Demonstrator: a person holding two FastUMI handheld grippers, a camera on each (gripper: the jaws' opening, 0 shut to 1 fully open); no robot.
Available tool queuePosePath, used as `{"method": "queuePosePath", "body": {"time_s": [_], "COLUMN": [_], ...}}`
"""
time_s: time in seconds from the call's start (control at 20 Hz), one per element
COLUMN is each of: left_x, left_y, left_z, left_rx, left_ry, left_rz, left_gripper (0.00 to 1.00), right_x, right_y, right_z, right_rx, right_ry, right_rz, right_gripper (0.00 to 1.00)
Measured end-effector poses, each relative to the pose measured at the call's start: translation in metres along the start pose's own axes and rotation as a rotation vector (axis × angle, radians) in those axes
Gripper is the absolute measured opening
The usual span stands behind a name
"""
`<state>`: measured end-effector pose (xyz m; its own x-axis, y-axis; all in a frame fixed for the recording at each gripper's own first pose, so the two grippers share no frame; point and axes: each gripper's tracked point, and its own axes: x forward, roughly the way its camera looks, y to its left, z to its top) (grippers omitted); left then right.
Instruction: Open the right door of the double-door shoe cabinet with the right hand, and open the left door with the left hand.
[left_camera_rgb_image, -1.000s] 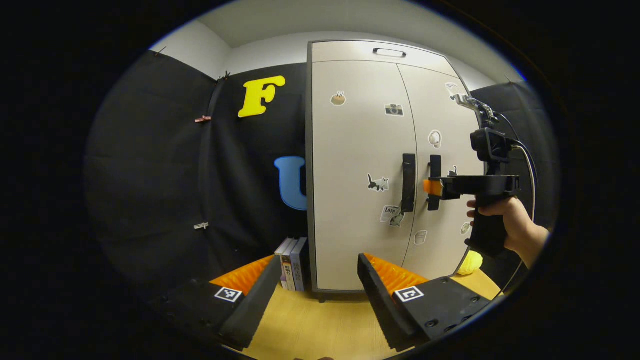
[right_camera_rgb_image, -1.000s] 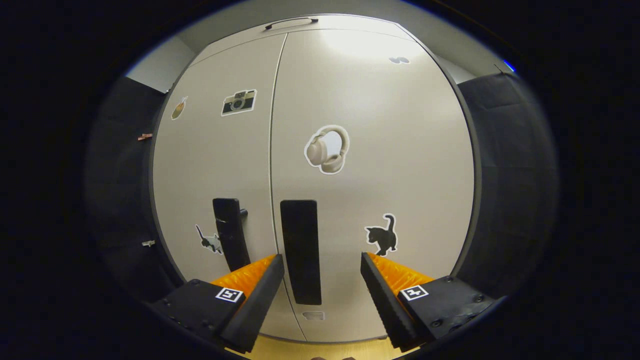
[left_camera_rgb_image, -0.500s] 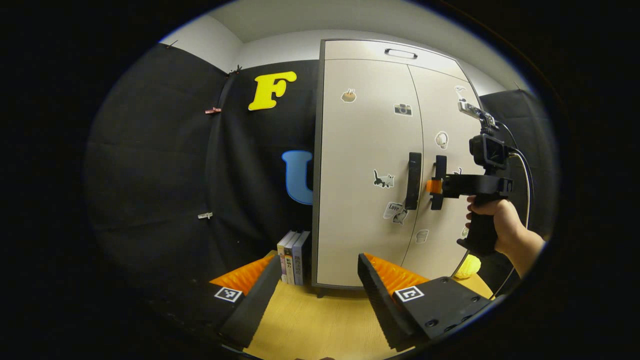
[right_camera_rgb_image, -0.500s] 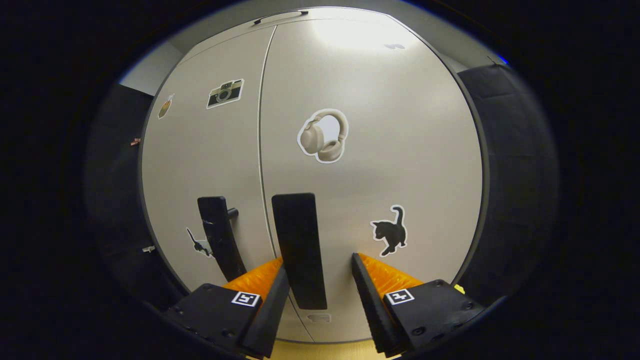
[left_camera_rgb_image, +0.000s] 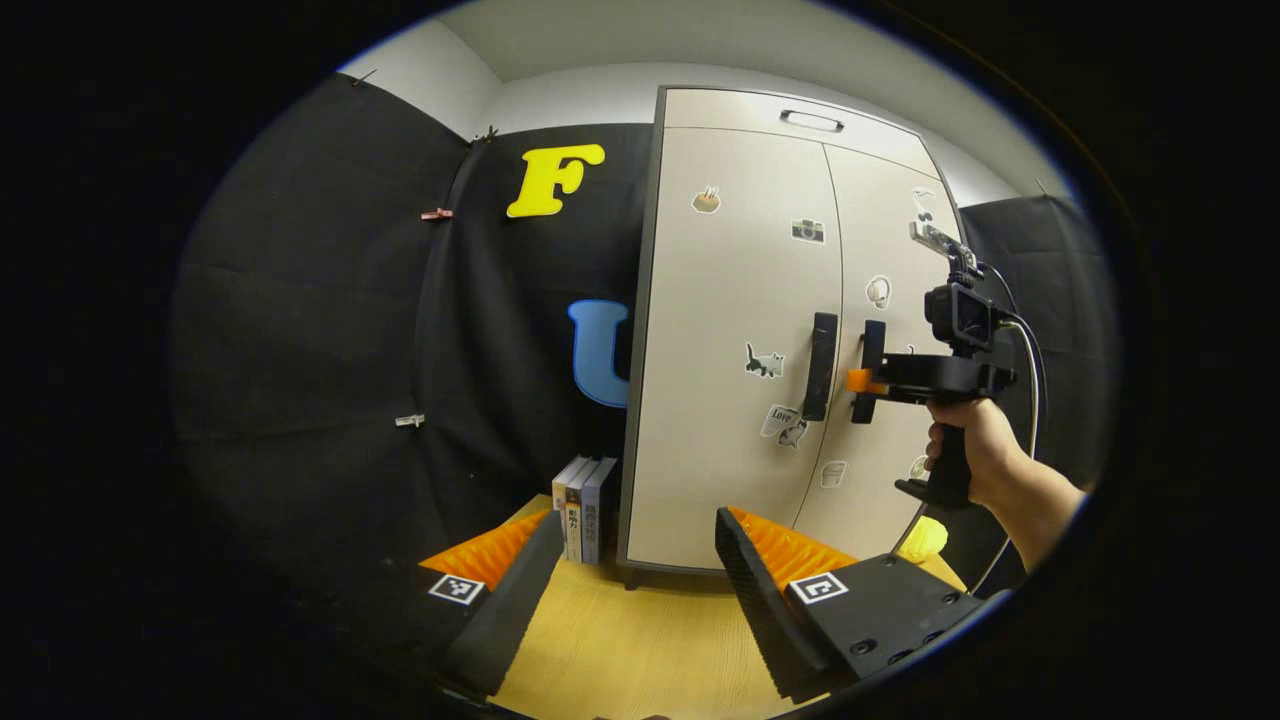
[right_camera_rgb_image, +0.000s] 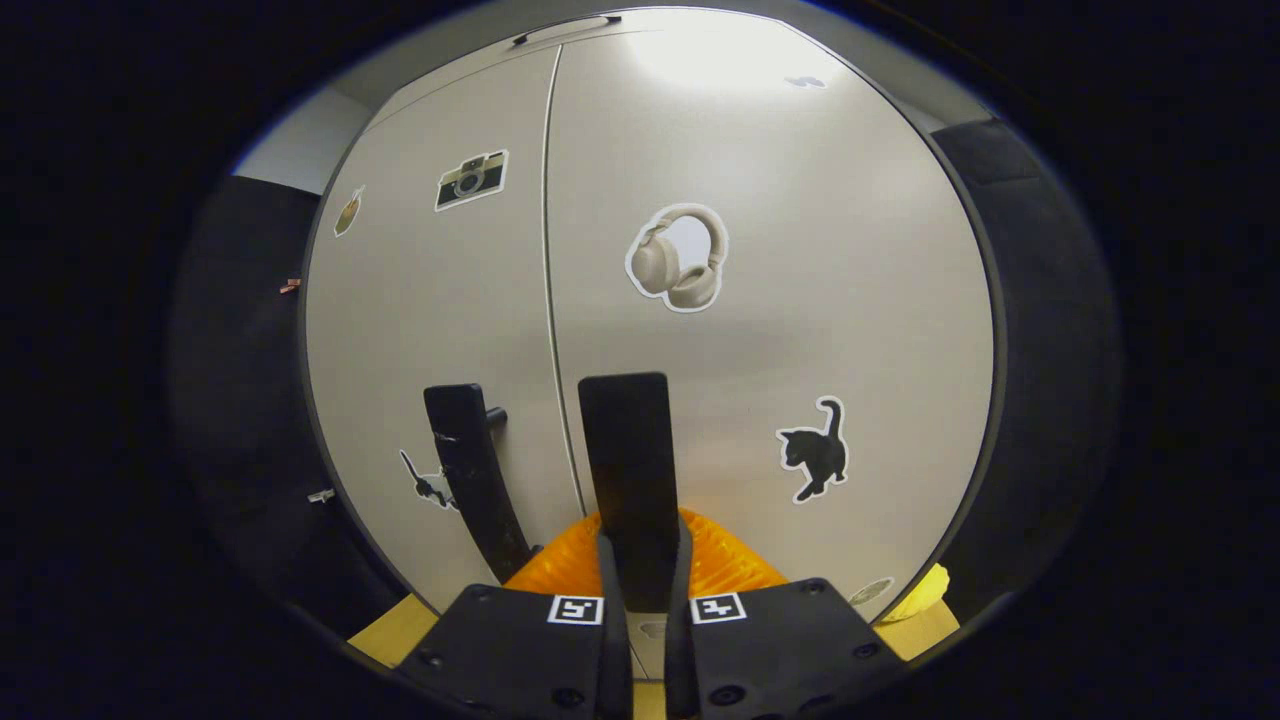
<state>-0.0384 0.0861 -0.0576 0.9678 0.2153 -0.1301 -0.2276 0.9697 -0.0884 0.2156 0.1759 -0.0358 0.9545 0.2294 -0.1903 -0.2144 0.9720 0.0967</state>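
Cabinet (left_camera_rgb_image: 740, 400) stands on the desk (left_camera_rgb_image: 640, 640), both doors closed. The right gripper (right_camera_rgb_image: 645, 560) is clamped on the right handle (right_camera_rgb_image: 628, 450), placed to pull that door first. The left gripper (left_camera_rgb_image: 630, 570) waits spread wide, empty, well short of the left handle (left_camera_rgb_image: 819, 365).

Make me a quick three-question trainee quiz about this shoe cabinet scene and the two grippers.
1. True or false: the right gripper has closed on the right door handle.
2. Which handle is ungrasped? A) left door handle B) the right one
3. Fill in: the left gripper is ____, fingers apart above the wooden floor.

Key: 1 true; 2 A; 3 open.
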Motion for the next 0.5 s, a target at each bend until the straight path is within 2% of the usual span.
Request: {"method": "queuePosePath", "body": {"time_s": [0.5], "left_x": [-0.026], "left_y": [-0.002], "left_z": [0.012], "left_rx": [0.026], "left_ry": [-0.027], "left_rz": [-0.039], "left_gripper": [0.95], "right_x": [-0.034], "right_y": [-0.004], "right_z": [0.004], "right_rx": [0.000], "right_ry": [0.017], "right_rz": [0.032], "right_gripper": [0.17]}}
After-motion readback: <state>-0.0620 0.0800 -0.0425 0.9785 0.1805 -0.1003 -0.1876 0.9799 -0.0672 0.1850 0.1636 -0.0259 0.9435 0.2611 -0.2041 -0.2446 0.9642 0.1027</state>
